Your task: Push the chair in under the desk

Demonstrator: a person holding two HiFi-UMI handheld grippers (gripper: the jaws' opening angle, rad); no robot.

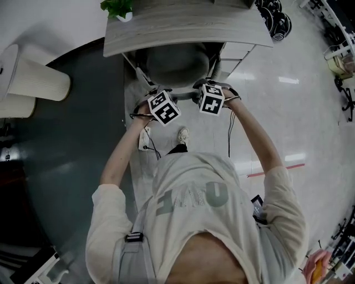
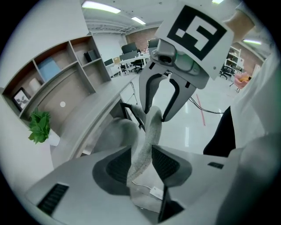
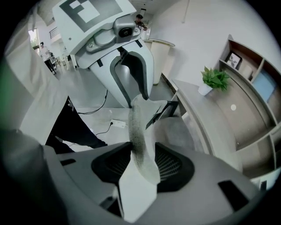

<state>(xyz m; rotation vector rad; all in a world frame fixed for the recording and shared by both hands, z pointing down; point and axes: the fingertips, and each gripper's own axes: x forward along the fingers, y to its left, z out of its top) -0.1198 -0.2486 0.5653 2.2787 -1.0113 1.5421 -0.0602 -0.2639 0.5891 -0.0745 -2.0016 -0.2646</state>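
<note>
Seen from above, a person in a pale sweatshirt [image 1: 194, 194] filled the near part of the head view, both arms reaching toward the desk [image 1: 183, 28]. Their lower body was hidden apart from one shoe [image 1: 182, 134] on the floor short of the desk.

Each hand carried a gripper. From overhead, the marker cubes [image 1: 164, 107] covered the jaws. The gripper views showed them. The left gripper [image 2: 140, 165] had its dark pads pinched on the thin grey top edge of the chair's backrest [image 2: 149, 132]. The right gripper [image 3: 142, 166] was clamped on the same edge, nearer the desk's right end.

Beyond the grippers, the chair's rounded grey seat [image 1: 177, 64] sat partly beneath the desk's front edge, its far part hidden by the desktop. The chair's base and wheels could not be seen.

A white power strip [image 1: 144, 140] with cables lay on the floor on the near side of the desk. A small green plant [image 1: 117, 8] stood at the desk's left end, cut off by the frame. Left of the desk was a pale ribbed cylinder [image 1: 33, 80], hard to identify. Behind the desk ran curved shelving [image 2: 57, 74].
</note>
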